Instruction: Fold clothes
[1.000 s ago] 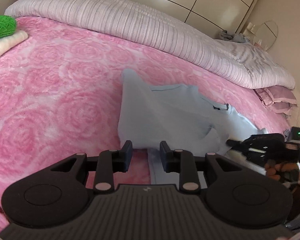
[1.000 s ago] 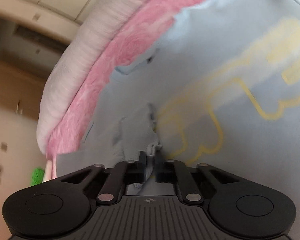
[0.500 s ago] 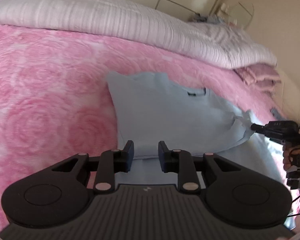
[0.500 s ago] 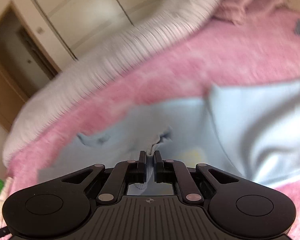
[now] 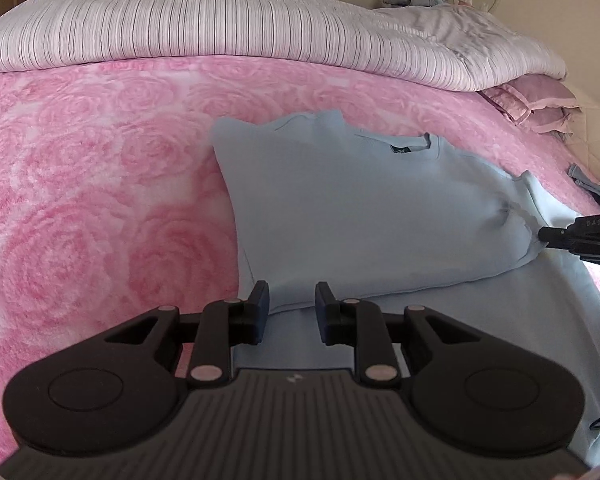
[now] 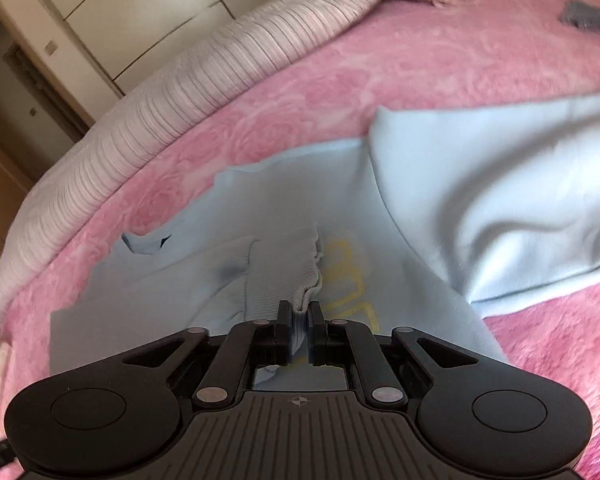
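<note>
Pale blue sweatshirt (image 5: pixel 372 216) lies half-folded on the pink bed (image 5: pixel 100 184), long axis running left to right. The right gripper (image 6: pixel 299 314), jaws opening, has the ribbed cuff (image 6: pixel 284 276) between them; the left gripper (image 5: pixel 290 300), apart and empty, hovers at the near fold edge

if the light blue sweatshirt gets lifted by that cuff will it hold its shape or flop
Probably flop: the light blue sweatshirt already drapes in soft folds on the bed. The ribbed cuff bunches between the right gripper, whose jaws are opening, so it may slip free. It looks light.
</note>
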Available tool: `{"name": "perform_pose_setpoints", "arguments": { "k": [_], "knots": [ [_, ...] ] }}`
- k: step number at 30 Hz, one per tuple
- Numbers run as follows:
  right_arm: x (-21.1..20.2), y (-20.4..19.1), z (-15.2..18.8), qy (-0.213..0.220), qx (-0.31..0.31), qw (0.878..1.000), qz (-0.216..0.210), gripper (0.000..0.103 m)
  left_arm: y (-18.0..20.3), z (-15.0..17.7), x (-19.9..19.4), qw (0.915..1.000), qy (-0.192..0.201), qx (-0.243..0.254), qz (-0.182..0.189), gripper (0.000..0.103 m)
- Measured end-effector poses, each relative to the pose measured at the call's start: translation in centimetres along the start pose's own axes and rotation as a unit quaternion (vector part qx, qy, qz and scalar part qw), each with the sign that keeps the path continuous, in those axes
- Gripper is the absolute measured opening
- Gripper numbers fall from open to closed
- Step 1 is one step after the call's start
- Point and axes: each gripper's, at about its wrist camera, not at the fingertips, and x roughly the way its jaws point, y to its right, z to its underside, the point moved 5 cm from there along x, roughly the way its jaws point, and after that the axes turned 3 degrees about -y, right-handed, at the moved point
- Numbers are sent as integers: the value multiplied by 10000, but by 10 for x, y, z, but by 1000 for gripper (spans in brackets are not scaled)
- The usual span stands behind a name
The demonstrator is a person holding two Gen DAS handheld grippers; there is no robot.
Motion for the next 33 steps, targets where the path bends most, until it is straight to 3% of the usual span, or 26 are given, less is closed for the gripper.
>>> {"name": "perform_pose_setpoints", "arguments": {
  "k": [4,6,8,10,12,14,17,20,23,25,27,29,33],
  "knots": [
    [-13,-7,-2,110,-29,9994,337,26,-3,-2,0,10000,44,-28,-68,20],
    [-16,-10,-3,192,-13,9995,247,41,-3,-6,4,9999,73,-90,-84,20],
    [-9,-10,-4,139,174,9997,96,45,-2,-11,7,9998,134,-110,-58,20],
    [3,-6,-1,-49,222,9997,123,45,2,-12,17,9999,-8,49,-143,20],
    [11,-7,5,-262,-90,9977,616,35,3,-11,24,9993,-143,183,-283,19],
    [3,-13,8,-237,-395,9930,1083,35,4,-9,25,9988,-162,265,-382,19],
    [-11,-17,9,-13,-715,9880,1371,35,8,-11,16,9987,80,307,-410,19],
    [-18,-28,9,230,-848,9935,721,35,15,-13,14,9987,155,384,-302,19],
    [-1,-41,17,-13,-1079,9942,33,35,19,-5,29,9977,-194,490,-424,20],
    [19,-42,30,-450,-1329,9898,228,34,20,1,29,9969,-319,486,-535,20],
    [14,-43,39,-565,-1684,9828,501,35,21,5,20,9970,-278,448,-573,20],
    [-6,-38,49,-655,-1763,9796,714,35,24,11,6,9970,-198,412,-627,19],
    [-48,-27,84,-607,-1922,9771,687,35,38,41,-19,9980,-253,314,-497,19]
  ]
}}
